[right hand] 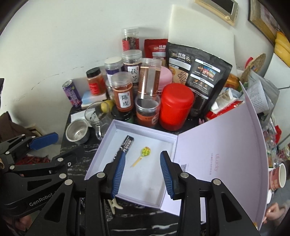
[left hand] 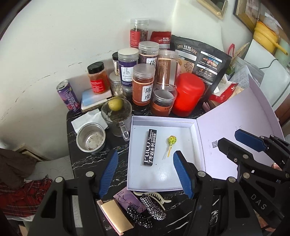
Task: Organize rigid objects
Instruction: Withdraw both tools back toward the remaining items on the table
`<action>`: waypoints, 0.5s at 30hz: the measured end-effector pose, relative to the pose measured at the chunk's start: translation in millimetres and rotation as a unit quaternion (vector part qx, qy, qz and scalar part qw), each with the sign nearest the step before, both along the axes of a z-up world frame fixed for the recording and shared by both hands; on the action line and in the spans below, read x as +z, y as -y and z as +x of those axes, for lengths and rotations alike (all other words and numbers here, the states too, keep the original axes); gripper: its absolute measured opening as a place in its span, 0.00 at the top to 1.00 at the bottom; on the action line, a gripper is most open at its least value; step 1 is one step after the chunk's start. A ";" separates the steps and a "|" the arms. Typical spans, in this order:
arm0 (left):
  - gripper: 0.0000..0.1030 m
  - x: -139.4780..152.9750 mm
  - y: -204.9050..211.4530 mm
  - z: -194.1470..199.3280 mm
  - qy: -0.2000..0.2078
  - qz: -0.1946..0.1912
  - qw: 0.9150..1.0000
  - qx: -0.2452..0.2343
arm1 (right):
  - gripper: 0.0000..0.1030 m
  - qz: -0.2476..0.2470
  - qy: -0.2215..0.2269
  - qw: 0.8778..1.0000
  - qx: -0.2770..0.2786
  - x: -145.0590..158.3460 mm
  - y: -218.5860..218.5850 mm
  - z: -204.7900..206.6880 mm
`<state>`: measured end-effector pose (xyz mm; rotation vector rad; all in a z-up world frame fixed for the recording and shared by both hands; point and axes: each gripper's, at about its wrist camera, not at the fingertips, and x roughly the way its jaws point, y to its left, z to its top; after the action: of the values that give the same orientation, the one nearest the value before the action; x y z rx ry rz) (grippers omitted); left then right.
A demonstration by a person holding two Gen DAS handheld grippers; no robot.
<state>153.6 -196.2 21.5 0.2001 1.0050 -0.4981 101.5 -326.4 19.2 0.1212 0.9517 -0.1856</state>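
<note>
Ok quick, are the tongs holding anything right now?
Left tongs: open, holding nothing, above the near edge of the white box.
Right tongs: open, holding nothing, over the box.

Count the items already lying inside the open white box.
2. The black stick box lies toward the left wall of the white box; the yellow-green lollipop lies apart, right of it. Gripper fingers hide part of the floor.

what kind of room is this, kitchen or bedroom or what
Probably a lived-in home corner, perhaps a bedroom or living room. A small black marble-look table is crowded with herb jars and an oat pouch, with plaid fabric heaped beside it and framed pictures above.
</note>
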 end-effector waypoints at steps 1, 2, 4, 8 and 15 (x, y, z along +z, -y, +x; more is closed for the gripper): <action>0.39 1.4 -3.1 -2.4 0.001 -0.001 1.000 0.003 | 0.61 0.000 0.001 1.000 0.003 2.1 -2.6 -2.9; 0.39 3.6 -6.9 -5.8 0.003 -0.002 1.000 0.006 | 0.61 0.000 0.003 1.000 0.006 4.0 -5.3 -6.1; 0.39 7.5 -13.9 -12.4 0.007 -0.003 1.000 0.013 | 0.60 0.001 0.006 1.000 0.011 7.2 -10.6 -11.9; 0.39 15.2 -28.5 -26.9 0.015 -0.004 1.000 0.025 | 0.56 0.002 0.011 1.000 0.023 11.3 -21.5 -25.2; 0.39 19.8 -54.3 -50.4 0.016 -0.009 0.999 0.051 | 0.45 0.001 0.021 0.999 0.047 17.5 -43.4 -46.3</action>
<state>103.2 -141.9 41.2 0.1401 0.9738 -0.4087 55.2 -283.0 36.7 0.0819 0.9138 -0.0943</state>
